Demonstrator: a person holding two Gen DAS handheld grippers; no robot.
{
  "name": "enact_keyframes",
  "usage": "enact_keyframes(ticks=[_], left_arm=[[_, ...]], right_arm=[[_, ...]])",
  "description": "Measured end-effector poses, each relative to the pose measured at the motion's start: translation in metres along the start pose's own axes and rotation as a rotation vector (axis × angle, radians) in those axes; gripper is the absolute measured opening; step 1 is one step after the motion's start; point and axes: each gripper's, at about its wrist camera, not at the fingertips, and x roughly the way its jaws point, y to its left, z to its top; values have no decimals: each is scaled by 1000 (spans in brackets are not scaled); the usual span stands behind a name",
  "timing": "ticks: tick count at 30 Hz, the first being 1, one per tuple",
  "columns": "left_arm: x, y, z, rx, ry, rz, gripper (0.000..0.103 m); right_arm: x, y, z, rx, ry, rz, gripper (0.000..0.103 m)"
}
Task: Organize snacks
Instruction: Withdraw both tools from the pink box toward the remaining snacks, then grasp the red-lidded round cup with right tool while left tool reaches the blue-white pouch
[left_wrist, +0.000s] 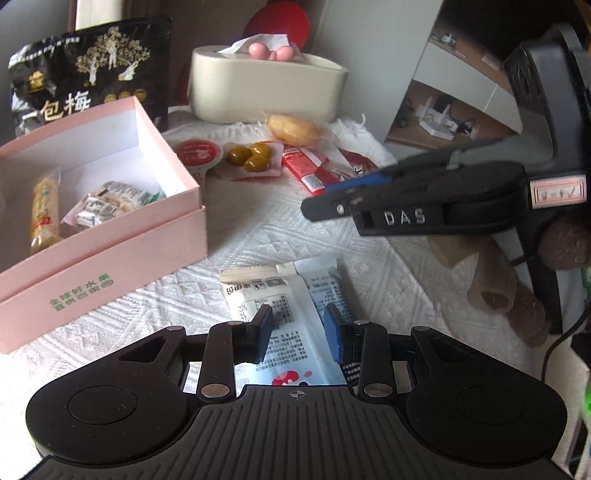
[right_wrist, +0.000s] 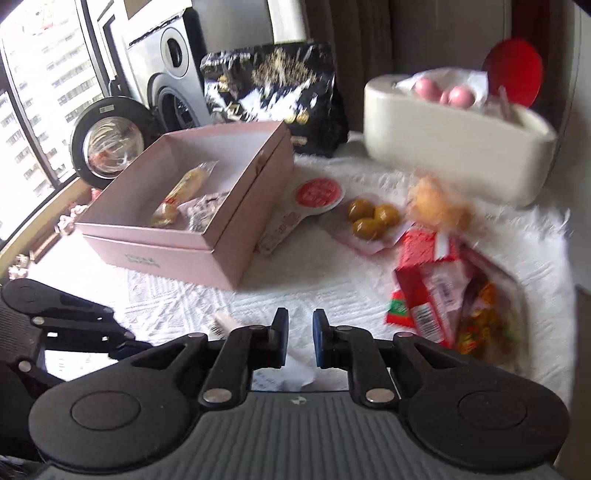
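An open pink box (left_wrist: 110, 236) (right_wrist: 207, 236) holds a yellow snack stick (left_wrist: 44, 210) and small wrapped candies (left_wrist: 107, 206). My left gripper (left_wrist: 298, 332) is open just above two white-and-blue sachets (left_wrist: 291, 295) on the white cloth. My right gripper (right_wrist: 299, 336) is open with a narrow gap and empty; it shows from the side in the left wrist view (left_wrist: 406, 199). Loose snacks lie beyond: green olives pack (left_wrist: 251, 157) (right_wrist: 373, 216), red jelly cup (left_wrist: 197, 153) (right_wrist: 317, 194), bun (left_wrist: 295, 129) (right_wrist: 436, 206), red packets (left_wrist: 314, 170) (right_wrist: 432, 291).
A cream tissue box (left_wrist: 266, 85) (right_wrist: 454, 140) and a black plum bag (left_wrist: 88, 74) (right_wrist: 273, 92) stand at the back. A round glass-lidded item (right_wrist: 110, 140) sits left of the box by the window. A white textured cloth (left_wrist: 258, 229) covers the table.
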Motion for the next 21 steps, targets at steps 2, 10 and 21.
enact_keyframes(ticks=[2, 10, 21], left_arm=[[0, -1, -2, 38, -12, 69, 35], [-16, 55, -14, -156, -13, 32, 35], [-38, 117, -23, -280, -74, 79, 35]], right_arm=[[0, -2, 8, -28, -49, -77, 48], [75, -32, 78, 246, -49, 98, 46], [132, -39, 109, 235, 38, 77, 16]])
